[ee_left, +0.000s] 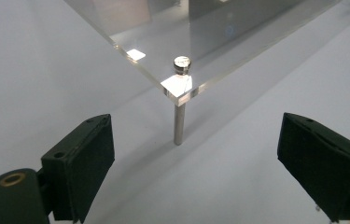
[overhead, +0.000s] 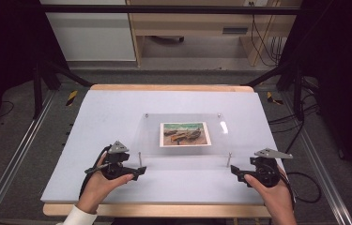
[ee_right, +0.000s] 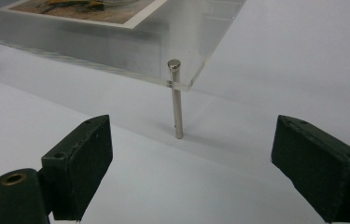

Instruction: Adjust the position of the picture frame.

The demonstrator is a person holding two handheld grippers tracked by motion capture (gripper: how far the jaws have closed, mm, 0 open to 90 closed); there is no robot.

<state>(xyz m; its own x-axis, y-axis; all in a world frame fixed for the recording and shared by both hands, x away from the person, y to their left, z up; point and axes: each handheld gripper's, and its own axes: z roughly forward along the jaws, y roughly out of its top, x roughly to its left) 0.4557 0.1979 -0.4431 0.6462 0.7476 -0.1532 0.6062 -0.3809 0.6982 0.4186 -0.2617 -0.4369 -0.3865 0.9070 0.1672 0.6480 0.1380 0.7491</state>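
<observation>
A clear acrylic plate (overhead: 183, 123) stands on thin metal posts over the white table, with a small painted picture (overhead: 184, 134) lying under or in it. My left gripper (overhead: 138, 172) is open just short of the near-left post (overhead: 140, 158); in the left gripper view that post (ee_left: 179, 122) stands between and beyond the wide-apart jaws, its cap (ee_left: 182, 62) above the plate's corner. My right gripper (overhead: 234, 171) is open near the near-right post (overhead: 229, 159). In the right gripper view the post (ee_right: 176, 99) rises through the plate's corner (ee_right: 184, 85), ahead of the gap.
The white board (overhead: 112, 112) covers a wooden table, with bare surface left, right and behind the plate. Two more posts (overhead: 147, 114) hold the plate's far corners. Black frame bars and cables (overhead: 300, 180) lie beside the table.
</observation>
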